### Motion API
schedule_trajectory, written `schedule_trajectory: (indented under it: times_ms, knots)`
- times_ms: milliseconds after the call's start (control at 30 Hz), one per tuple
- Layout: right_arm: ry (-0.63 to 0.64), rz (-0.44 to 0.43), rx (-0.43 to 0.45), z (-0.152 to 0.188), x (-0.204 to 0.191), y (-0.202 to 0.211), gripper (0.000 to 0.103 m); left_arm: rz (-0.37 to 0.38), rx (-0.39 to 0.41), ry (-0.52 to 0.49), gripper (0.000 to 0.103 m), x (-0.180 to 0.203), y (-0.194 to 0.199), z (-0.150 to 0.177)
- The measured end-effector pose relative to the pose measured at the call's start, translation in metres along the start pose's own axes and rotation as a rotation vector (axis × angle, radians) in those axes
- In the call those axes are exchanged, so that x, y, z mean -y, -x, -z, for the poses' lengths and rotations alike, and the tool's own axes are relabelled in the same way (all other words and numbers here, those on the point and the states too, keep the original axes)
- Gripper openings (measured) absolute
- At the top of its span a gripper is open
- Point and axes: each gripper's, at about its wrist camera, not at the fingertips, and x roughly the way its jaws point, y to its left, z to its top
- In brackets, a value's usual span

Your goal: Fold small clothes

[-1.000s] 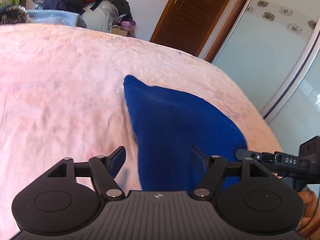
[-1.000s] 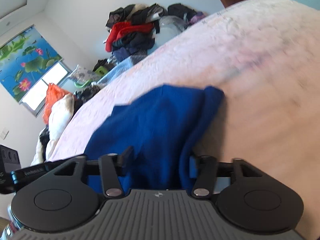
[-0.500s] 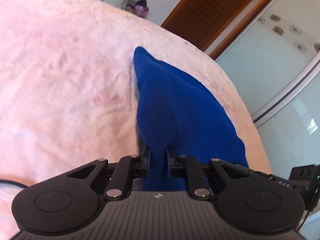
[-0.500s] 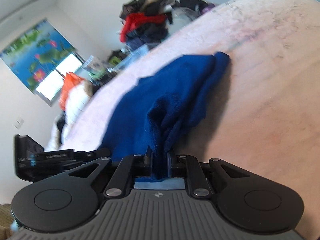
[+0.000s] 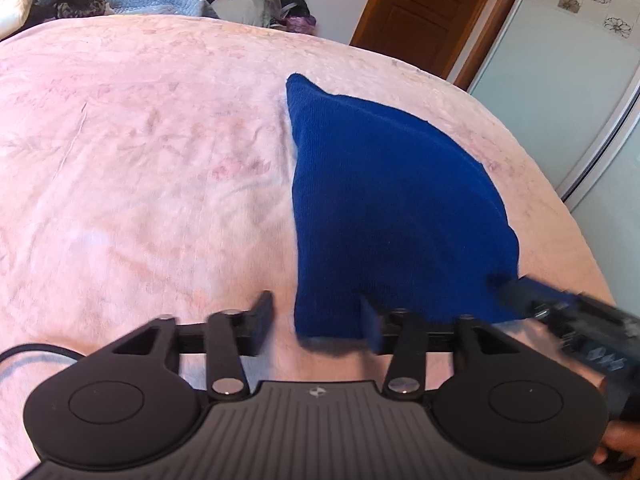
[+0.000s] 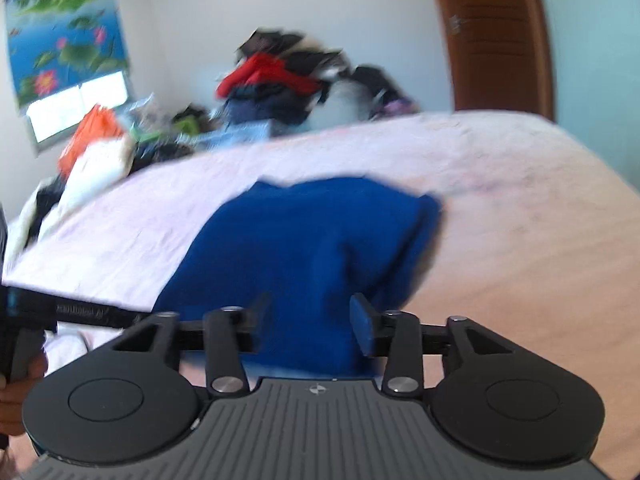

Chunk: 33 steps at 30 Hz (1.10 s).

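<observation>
with both my left tongs and right tongs spread and pinching nothing, the blue cloth ahead of them looks folded flat on the pink bed, perhaps one fold left.

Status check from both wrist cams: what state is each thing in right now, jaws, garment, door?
left gripper: jaws open, gripping nothing, at the garment's near edge.
right gripper: jaws open, gripping nothing, over the cloth.
blue garment: lying on the bed, released; fold cannot be judged.
pink bedspread: spread out, lightly wrinkled.
wooden door: closed.
clothes pile: heaped, unfolded, beyond the bed.
</observation>
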Motion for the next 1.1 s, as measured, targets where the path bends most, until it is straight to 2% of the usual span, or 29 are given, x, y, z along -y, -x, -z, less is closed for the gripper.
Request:
schedule_trajectory:
  times_ms: [33,100,167,233,300,367,467,600,833,1100]
  knots:
    - [0.005,0.043,-0.025,0.004,-0.002,-0.006,0.05,-0.013,0.008,-0.007,0.058,0.002,0.002,0.002]
    - [-0.002,0.078,0.0,0.005,-0.007,0.002,0.054,-0.054,0.024,-0.043,0.066,0.008,0.007,0.006]
    - [-0.035,0.066,0.018,0.002,-0.01,0.016,0.067,-0.078,0.032,-0.066,0.071,0.012,0.011,0.01]
    - [-0.03,0.059,0.045,0.004,-0.018,0.027,0.087,-0.081,0.028,-0.079,0.071,0.015,0.014,0.013]
    - [0.001,0.078,0.058,0.006,-0.025,0.035,0.095,-0.091,0.022,-0.094,0.071,0.019,0.016,0.017]
    - [0.025,0.084,0.057,0.009,-0.029,0.043,0.096,-0.11,0.023,-0.115,0.072,0.022,0.018,0.022]
    - [0.023,0.078,0.038,0.015,-0.033,0.05,0.098,-0.155,0.015,-0.147,0.078,0.027,0.02,0.029]
    - [-0.004,0.058,0.022,0.024,-0.037,0.058,0.098,-0.195,0.017,-0.169,0.079,0.031,0.025,0.039]
    - [0.006,0.041,0.014,0.033,-0.049,0.066,0.099,-0.207,0.024,-0.161,0.08,0.031,0.032,0.05]
    - [0.048,0.086,0.001,0.038,-0.06,0.066,0.101,-0.237,0.037,-0.156,0.081,0.031,0.036,0.057]
